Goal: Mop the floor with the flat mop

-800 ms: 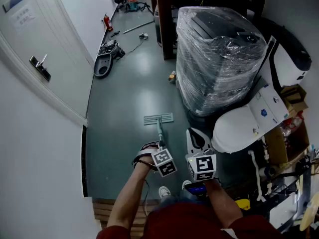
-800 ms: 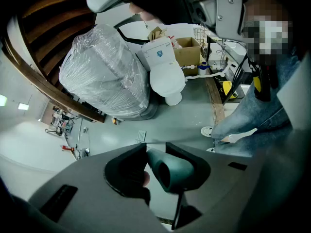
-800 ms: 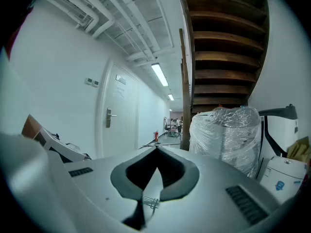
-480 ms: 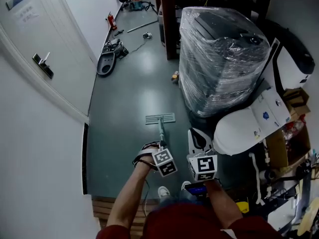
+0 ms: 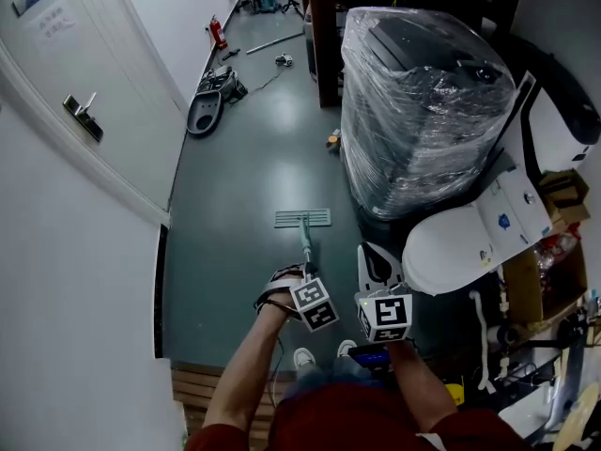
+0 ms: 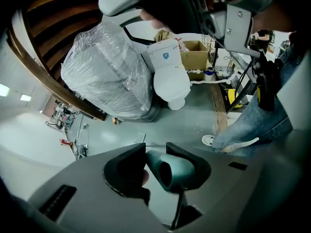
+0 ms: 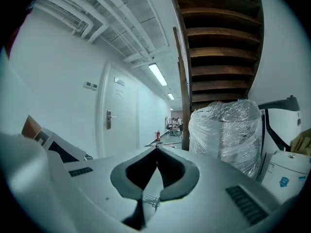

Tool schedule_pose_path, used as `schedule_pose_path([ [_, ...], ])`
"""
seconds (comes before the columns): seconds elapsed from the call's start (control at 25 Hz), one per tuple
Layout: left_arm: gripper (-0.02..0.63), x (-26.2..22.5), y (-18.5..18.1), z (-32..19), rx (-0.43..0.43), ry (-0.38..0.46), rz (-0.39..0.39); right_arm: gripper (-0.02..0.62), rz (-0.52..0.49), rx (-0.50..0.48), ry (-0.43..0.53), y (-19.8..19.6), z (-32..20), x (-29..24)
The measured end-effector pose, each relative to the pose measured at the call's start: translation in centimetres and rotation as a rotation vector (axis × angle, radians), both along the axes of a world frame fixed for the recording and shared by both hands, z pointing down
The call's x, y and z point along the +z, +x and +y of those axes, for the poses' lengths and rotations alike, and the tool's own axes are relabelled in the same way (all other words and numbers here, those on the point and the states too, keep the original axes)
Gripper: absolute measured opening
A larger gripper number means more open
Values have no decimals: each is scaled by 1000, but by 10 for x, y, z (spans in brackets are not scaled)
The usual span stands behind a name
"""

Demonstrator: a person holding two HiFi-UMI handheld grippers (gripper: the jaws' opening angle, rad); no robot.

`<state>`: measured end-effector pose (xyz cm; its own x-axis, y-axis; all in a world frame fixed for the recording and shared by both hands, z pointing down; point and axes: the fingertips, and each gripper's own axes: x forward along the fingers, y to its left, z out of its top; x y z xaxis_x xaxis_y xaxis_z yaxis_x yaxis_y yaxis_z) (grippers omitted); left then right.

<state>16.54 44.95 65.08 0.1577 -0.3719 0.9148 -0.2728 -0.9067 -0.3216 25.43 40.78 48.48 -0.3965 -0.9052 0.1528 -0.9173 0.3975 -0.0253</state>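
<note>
The flat mop lies with its grey-green head [image 5: 302, 218] flat on the dark green floor [image 5: 235, 205], and its teal handle [image 5: 304, 242] runs back toward me. My left gripper [image 5: 302, 272] is shut on that handle; in the left gripper view the teal tube [image 6: 167, 171] sits clamped between the dark jaws, with the mop head [image 6: 140, 138] far below. My right gripper [image 5: 368, 252] hangs just right of the handle, apart from it. In the right gripper view [image 7: 156, 149] its jaws meet at the tips with nothing between them.
A large plastic-wrapped machine [image 5: 423, 101] and a white toilet [image 5: 451, 242] crowd the right side. A white wall with a door [image 5: 84, 92] bounds the left. A dark floor appliance [image 5: 202, 116], a fire extinguisher [image 5: 217, 32] and tools lie farther down the corridor. A wooden step [image 5: 225, 388] is underfoot.
The head view has drifted slightly forward along the corridor. The mop head and both grippers keep nearly the same pose, with the left still shut on the handle.
</note>
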Motion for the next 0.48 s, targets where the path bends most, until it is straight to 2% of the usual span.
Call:
schedule_pose_path([
  [0.2,143,5,10,-15,-51,12,15,18,-4,-19,-10,19,-5,9],
  [0.48,143,11,13,-36,-57,21,8,18,1,-40,-31,23,-16,20],
])
